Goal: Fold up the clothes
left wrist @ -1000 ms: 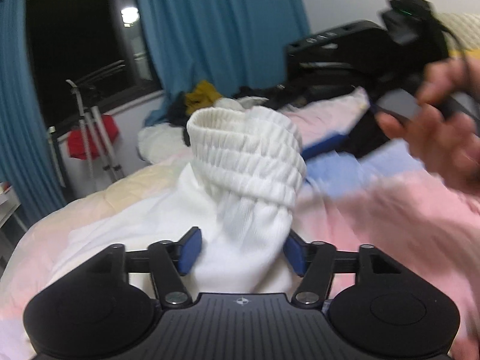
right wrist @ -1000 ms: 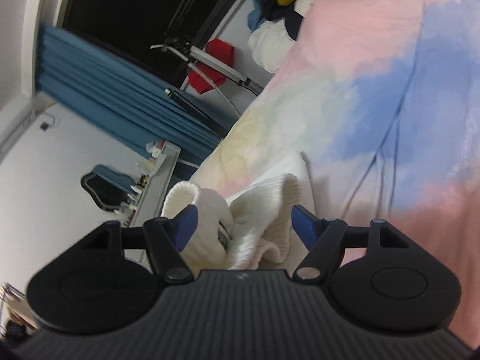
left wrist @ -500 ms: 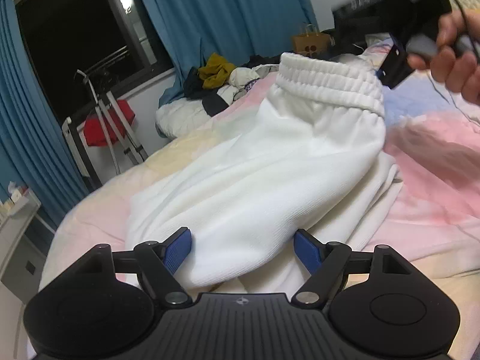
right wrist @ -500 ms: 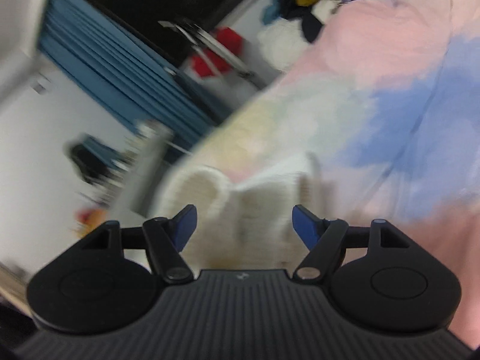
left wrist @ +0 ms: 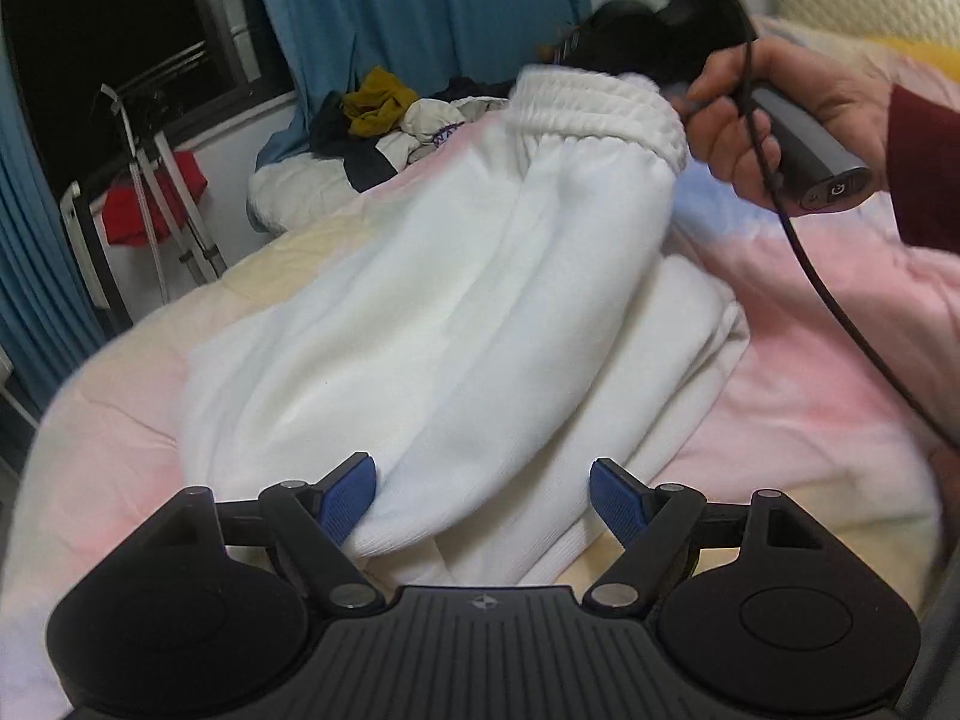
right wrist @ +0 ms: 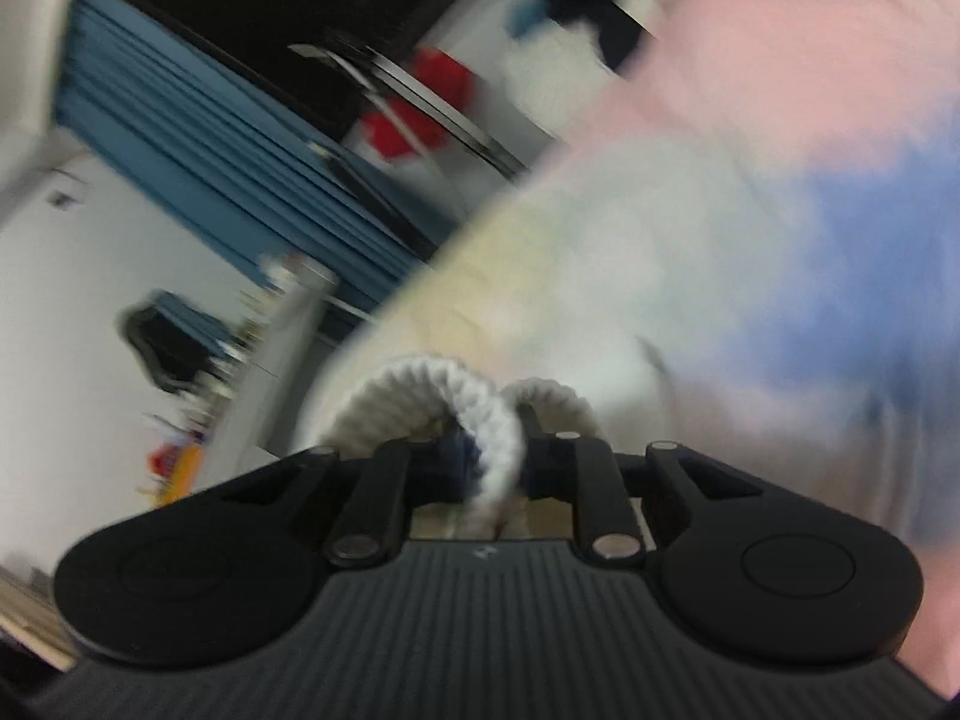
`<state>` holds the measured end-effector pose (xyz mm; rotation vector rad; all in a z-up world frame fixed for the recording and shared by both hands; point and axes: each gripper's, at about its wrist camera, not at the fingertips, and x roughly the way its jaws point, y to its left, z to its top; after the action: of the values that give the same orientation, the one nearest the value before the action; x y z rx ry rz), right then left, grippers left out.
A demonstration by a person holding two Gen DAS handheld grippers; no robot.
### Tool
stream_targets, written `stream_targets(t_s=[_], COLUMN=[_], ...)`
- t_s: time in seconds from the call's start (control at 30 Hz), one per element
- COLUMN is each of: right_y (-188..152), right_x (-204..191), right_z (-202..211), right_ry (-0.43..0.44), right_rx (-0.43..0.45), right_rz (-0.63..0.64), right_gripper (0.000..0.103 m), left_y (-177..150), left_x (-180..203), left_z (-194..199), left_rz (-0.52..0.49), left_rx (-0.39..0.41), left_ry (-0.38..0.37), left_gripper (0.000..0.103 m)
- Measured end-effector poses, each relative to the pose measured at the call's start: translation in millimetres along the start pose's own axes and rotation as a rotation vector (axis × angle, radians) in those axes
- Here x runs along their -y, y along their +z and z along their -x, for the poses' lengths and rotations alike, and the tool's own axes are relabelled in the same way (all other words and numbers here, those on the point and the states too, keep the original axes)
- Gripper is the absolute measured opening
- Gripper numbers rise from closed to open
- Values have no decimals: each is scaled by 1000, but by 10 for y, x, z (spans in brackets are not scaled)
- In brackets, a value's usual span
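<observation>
In the left wrist view, our left tool [left wrist: 483, 495] stands wide, its pads astride the white garment [left wrist: 456, 312] lying on the pastel bed [left wrist: 810, 372]. In the blurred right wrist view, our right tool [right wrist: 495, 468] is closing, pinching the garment's ribbed waistband [right wrist: 486, 420], raised above the bed.

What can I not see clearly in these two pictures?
- Right wrist view: motion blur smears the bedspread and room.
- Right hand-held gripper: its closing jaws pinch the white waistband, which hides the pads.
- Left wrist view: the white garment covers the bed beneath; its near end is hidden behind the left hand-held gripper.
</observation>
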<state>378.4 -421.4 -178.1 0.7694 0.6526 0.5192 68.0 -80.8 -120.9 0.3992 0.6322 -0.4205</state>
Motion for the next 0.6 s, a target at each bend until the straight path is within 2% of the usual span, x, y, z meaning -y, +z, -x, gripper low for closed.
stream_targets(t_s=[0.07,0.17,0.23,0.3,0.37,0.5,0.6], right_y=[40,15,-68,-148,-162,-210,-348], right_x=[-91,74,342,633,678,353,142], right_z=[74,41,-59,-121,-61,194,496], right_ry=[14,-71,-131,-125,-92,-155,-226], right_rx=[24,0,-43,-83,-71,-26,34], right_rz=[37,38,-5,-125,-173,-65,-50], right_gripper=[19,19,20,21,21,26,29], left_y=[-9,0,12,36,59,115,158], left_x=[-9,-15,-24,-54,-102,-265,-419], left_z=[8,-35,-58,-75,-76,-23,99], left_rz=[3,-4,-7,-1,21,94,186], left_rx=[4,3,5,11,14,34,66], left_ry=[-6,-22,-26,-29,-41,-85,-134], left_gripper=[79,79,79,79,79,79,79])
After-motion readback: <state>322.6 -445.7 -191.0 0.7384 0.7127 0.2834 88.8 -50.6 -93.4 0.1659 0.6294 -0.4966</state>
